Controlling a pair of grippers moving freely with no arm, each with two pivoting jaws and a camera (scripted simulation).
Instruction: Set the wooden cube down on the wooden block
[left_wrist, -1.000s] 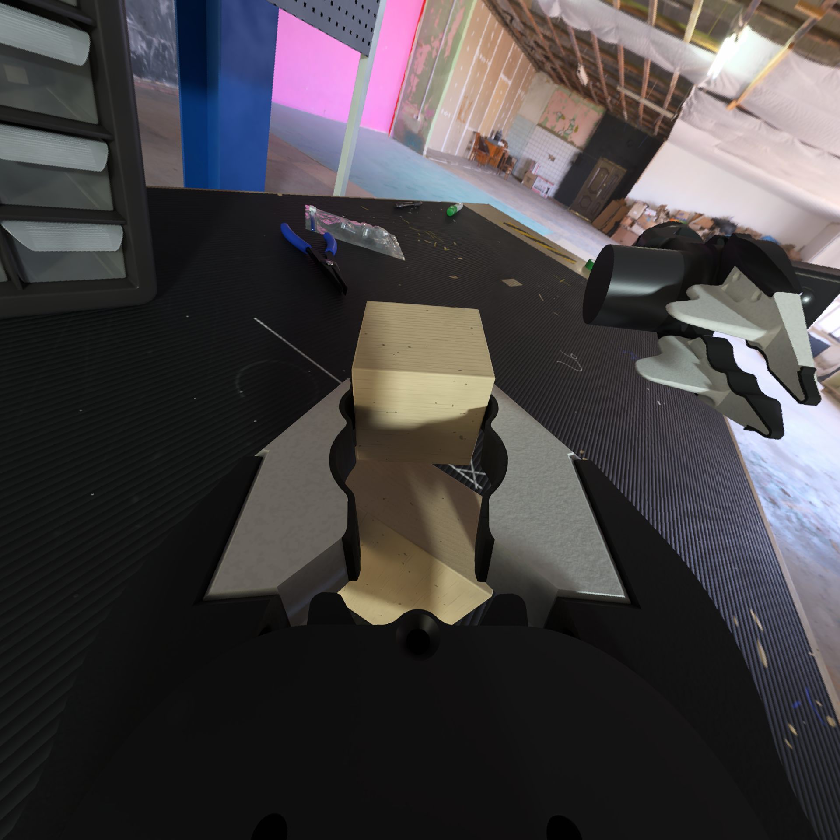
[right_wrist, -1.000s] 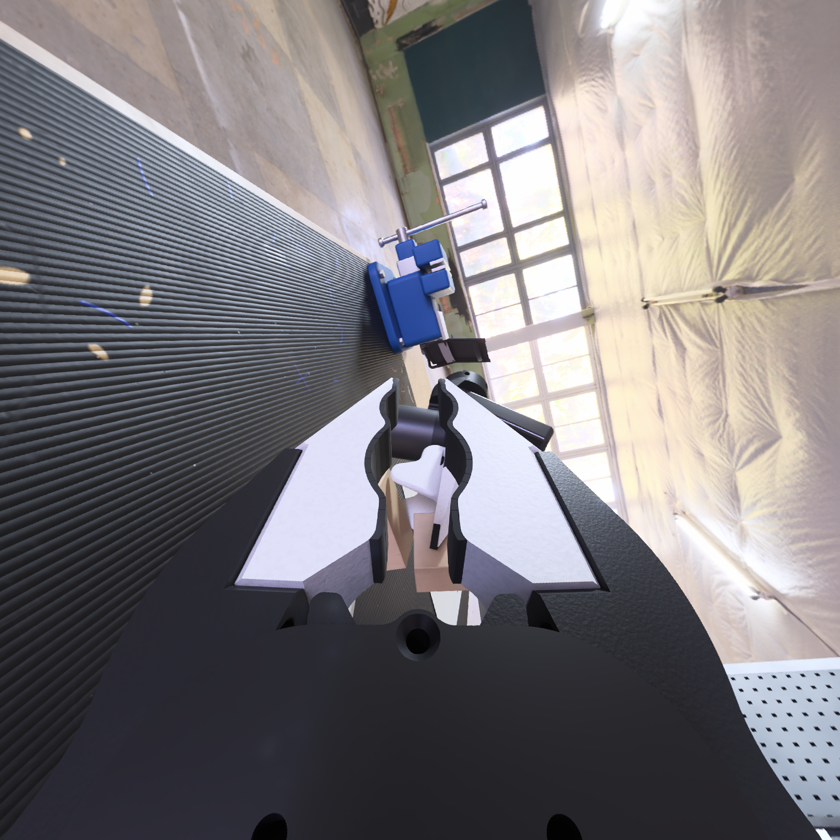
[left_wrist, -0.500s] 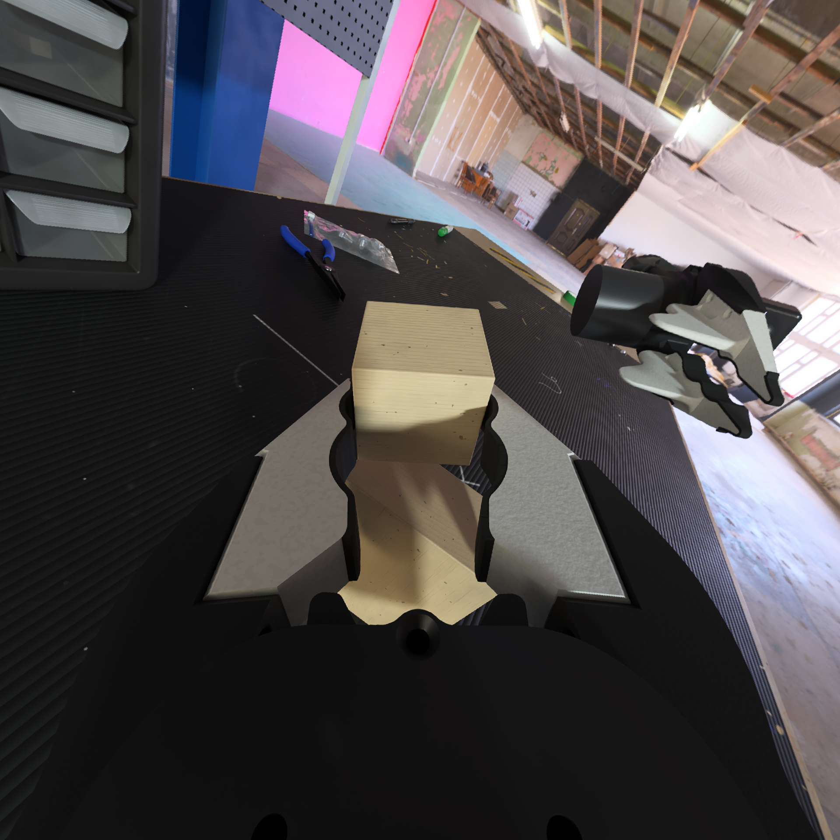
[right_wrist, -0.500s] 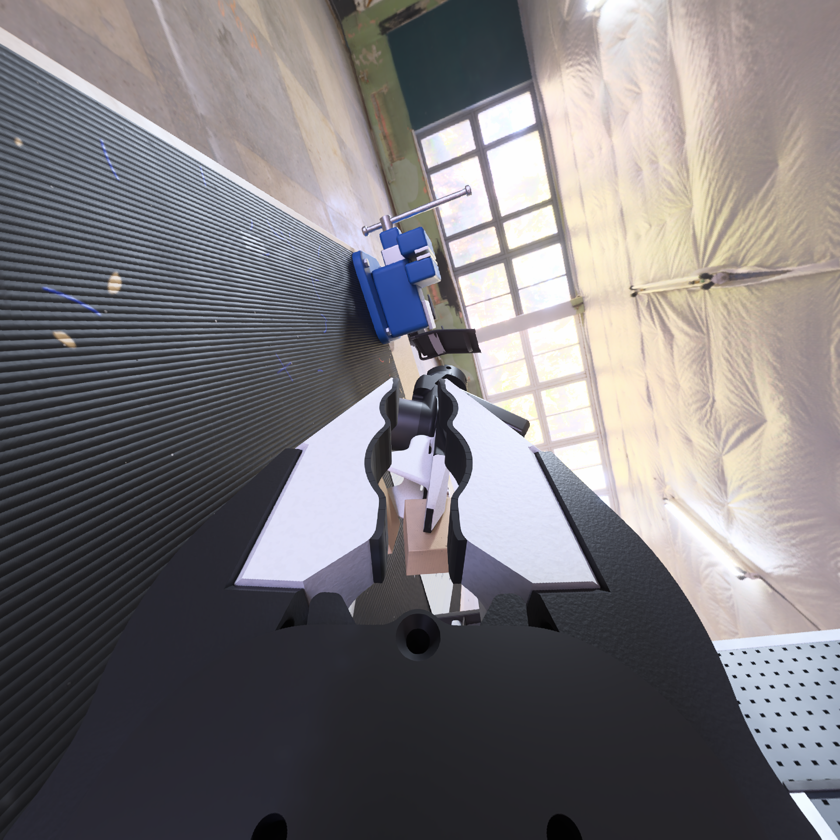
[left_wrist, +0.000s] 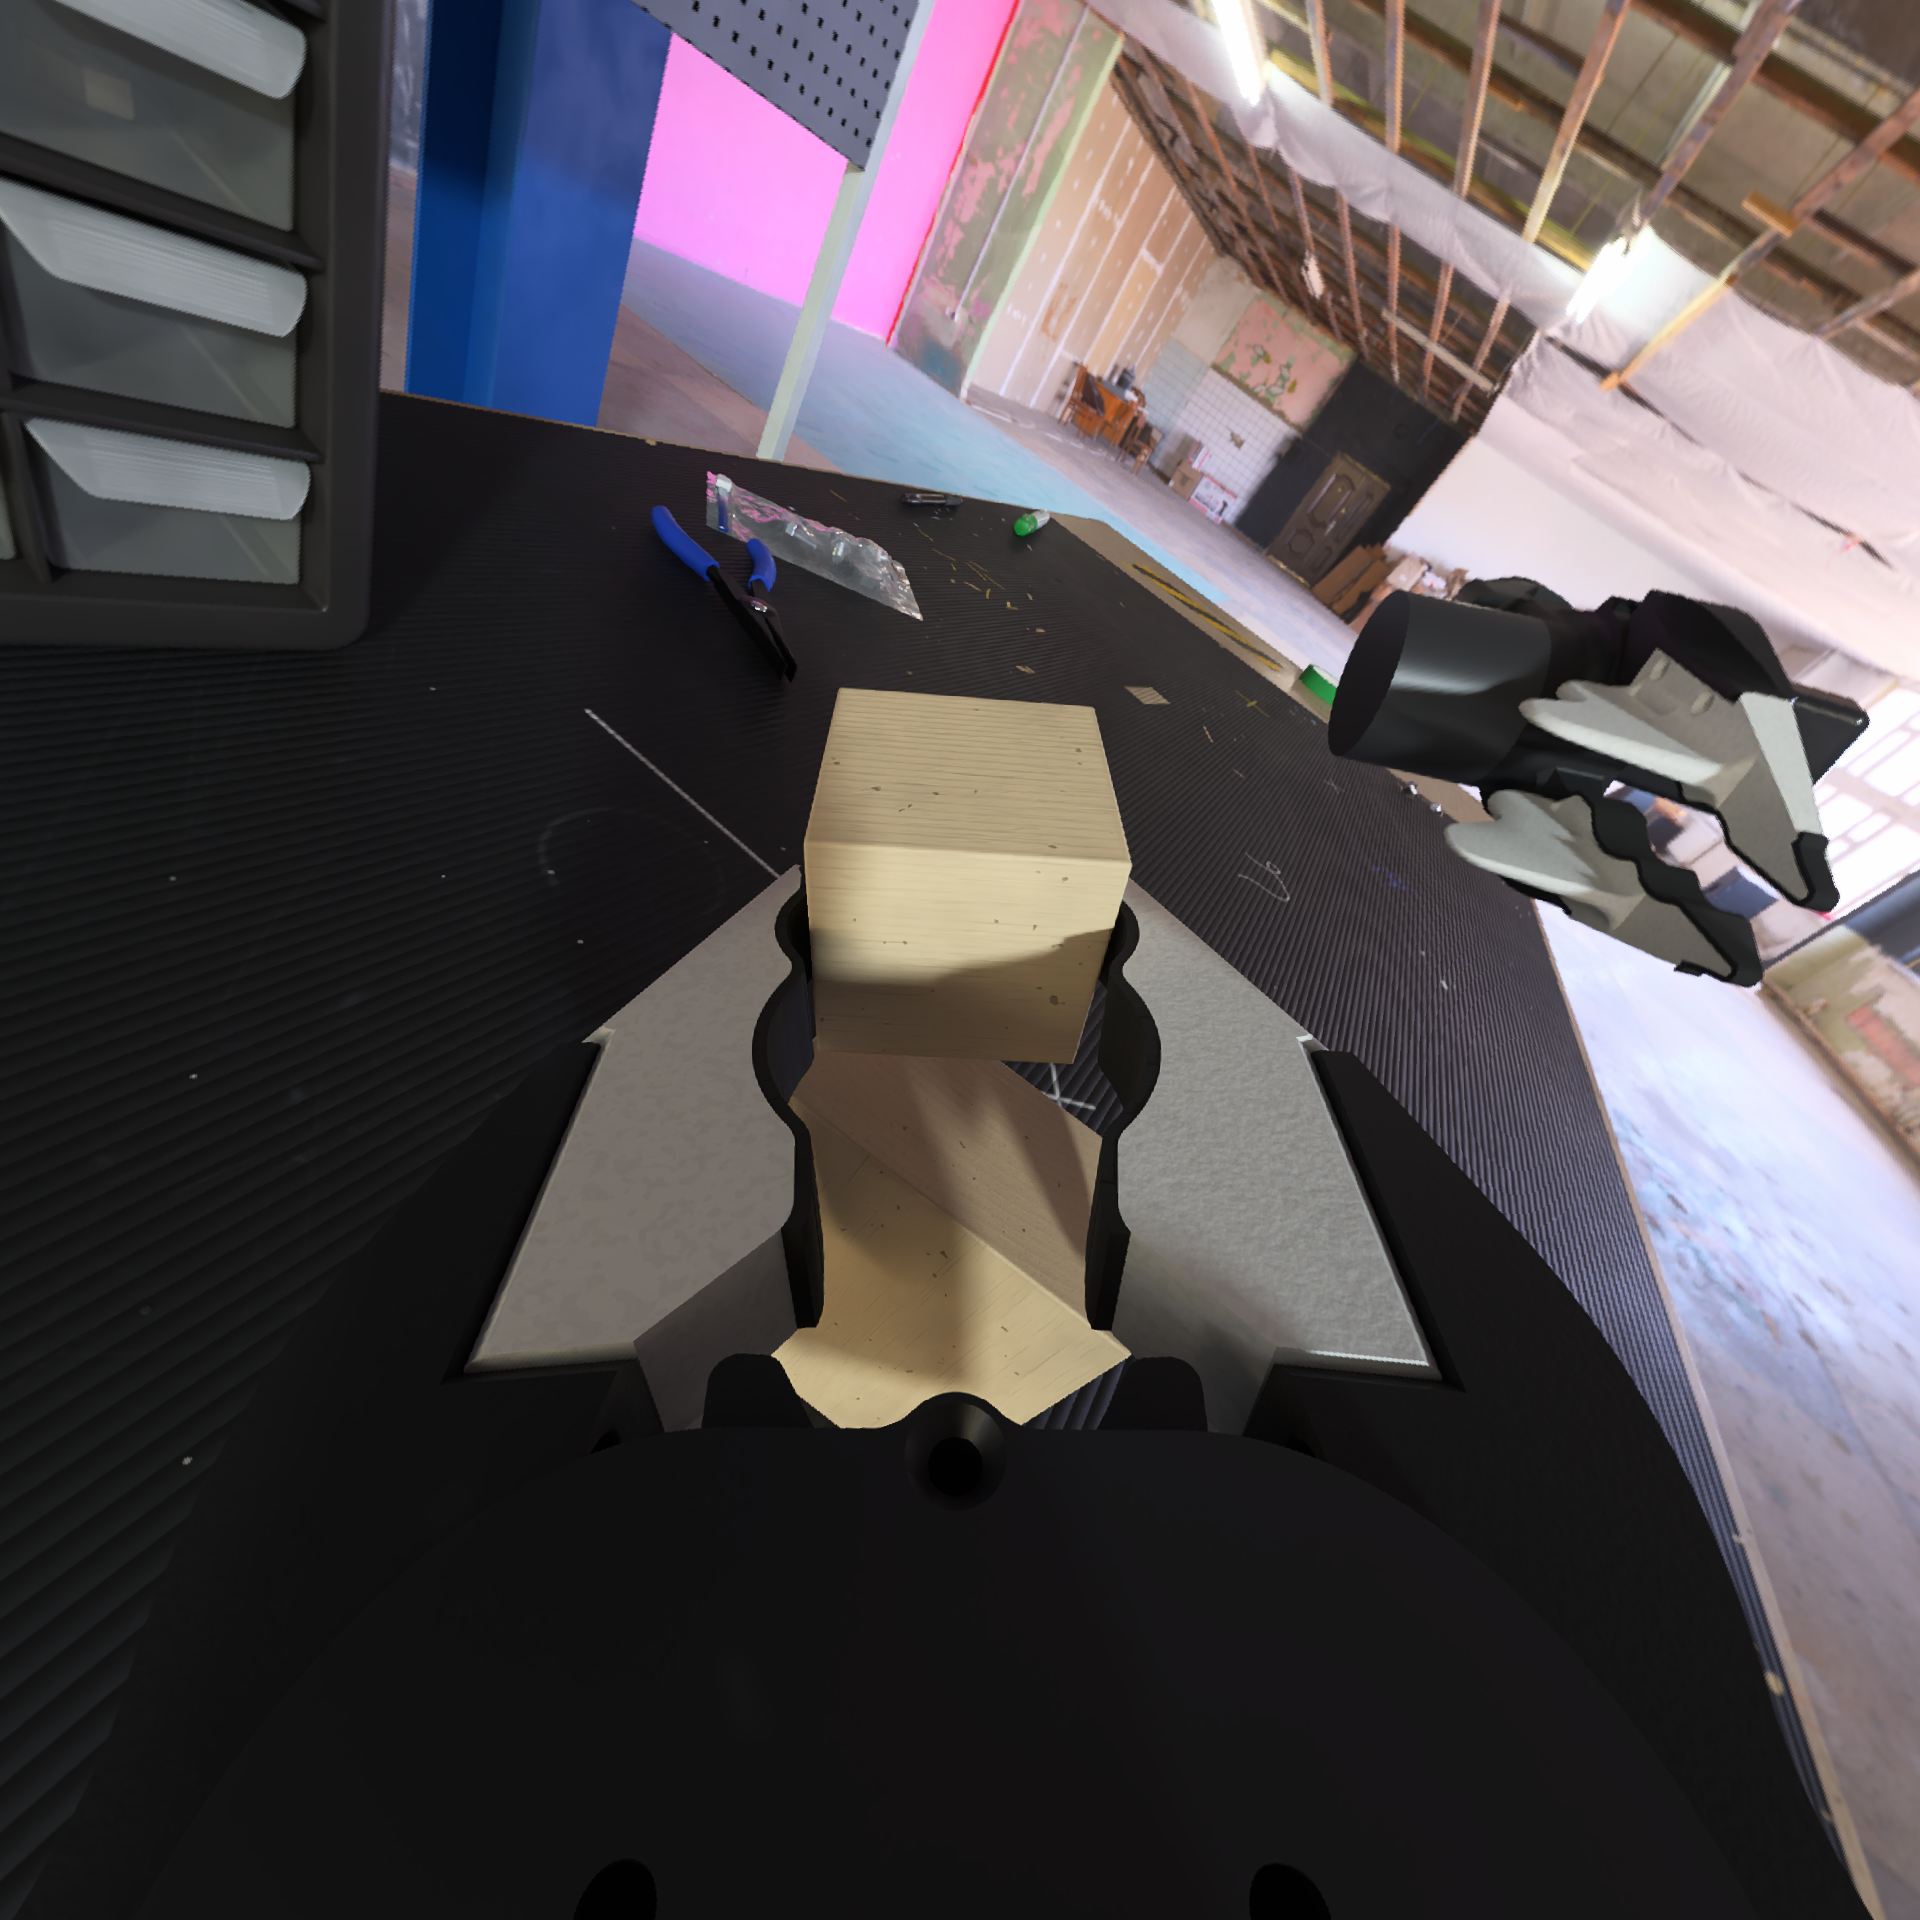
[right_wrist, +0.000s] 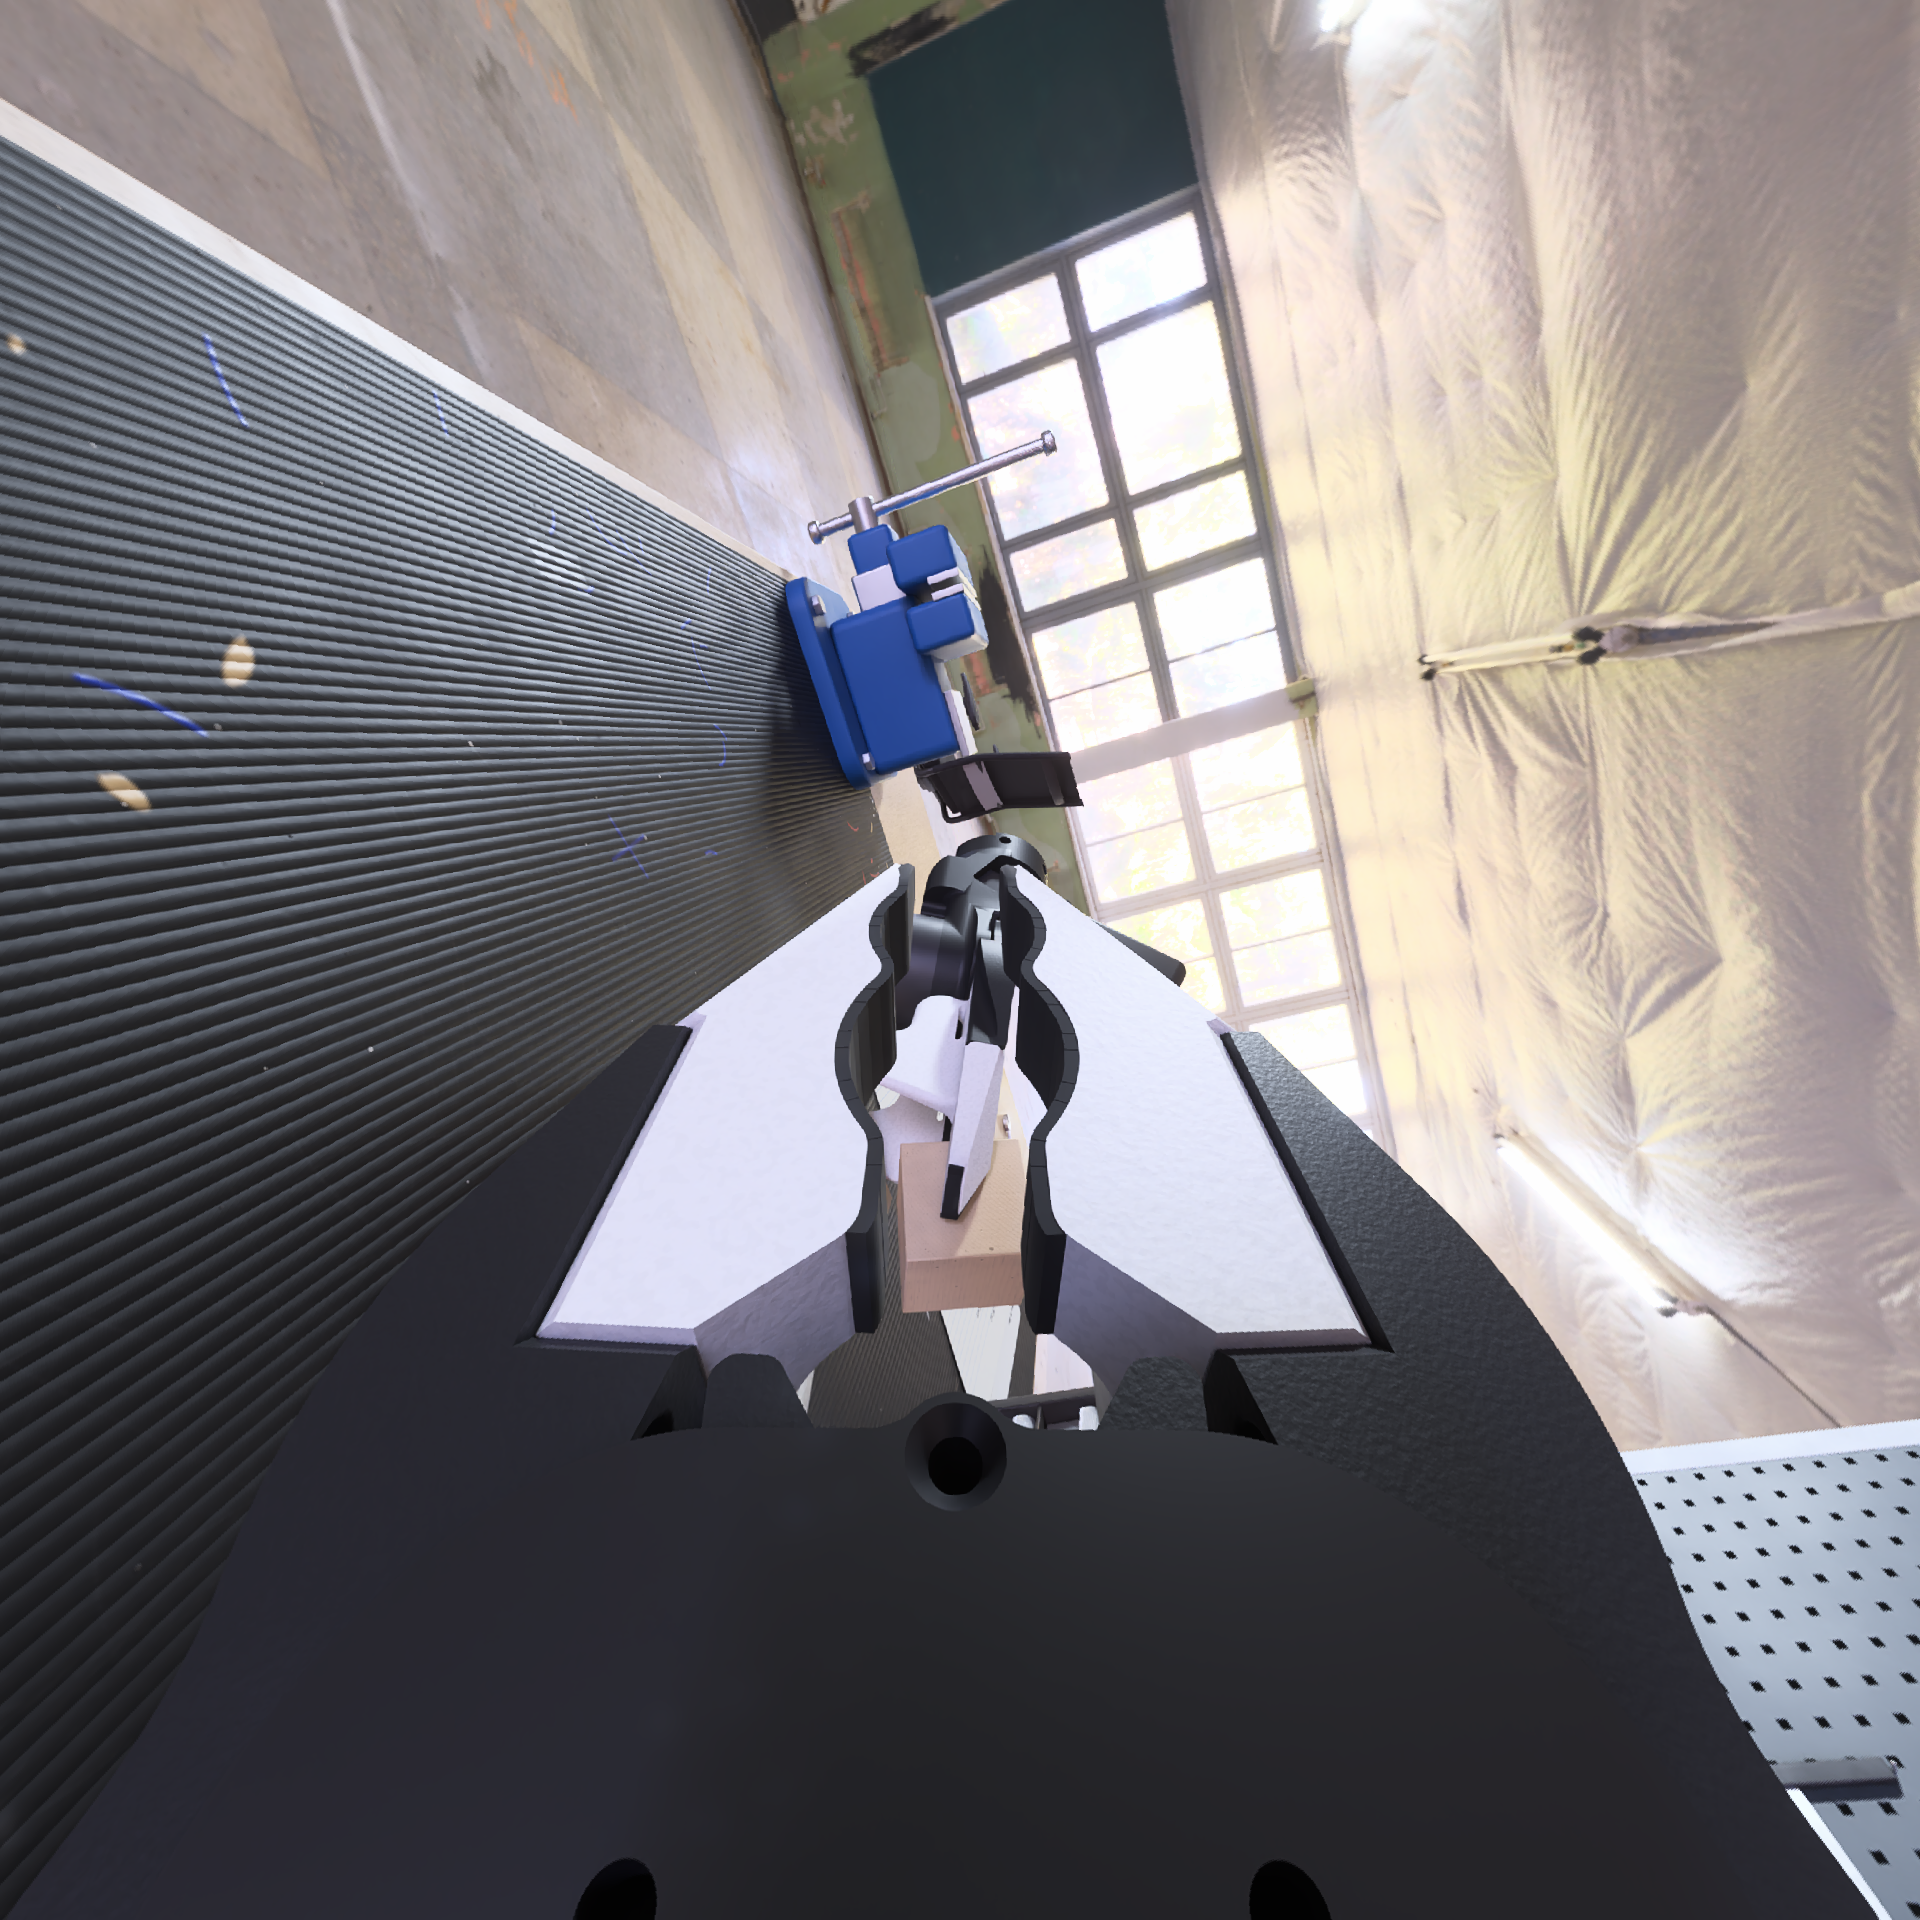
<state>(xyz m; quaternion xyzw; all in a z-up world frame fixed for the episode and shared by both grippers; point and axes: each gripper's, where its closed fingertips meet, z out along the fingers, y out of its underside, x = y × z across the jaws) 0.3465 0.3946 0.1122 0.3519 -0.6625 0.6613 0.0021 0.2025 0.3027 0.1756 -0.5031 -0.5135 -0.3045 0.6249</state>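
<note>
Sitting in about the same spot on the black table (left_wrist: 312, 935) as 1 second ago, the wooden block (left_wrist: 935, 1278) lies low between the fingers of the left gripper (left_wrist: 956, 935). That gripper pinches the wooden cube (left_wrist: 961, 873) tight and holds it above the block, so I think the cube is not down yet. Off to the side, the right gripper (left_wrist: 1766, 914) has tipped a little, empty, its fingers a small way apart.

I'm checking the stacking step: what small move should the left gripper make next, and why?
Probably lower straight down. The left gripper holds the wooden cube clamped above the wooden block, with a gap showing between them, so opening now would drop it.
</note>
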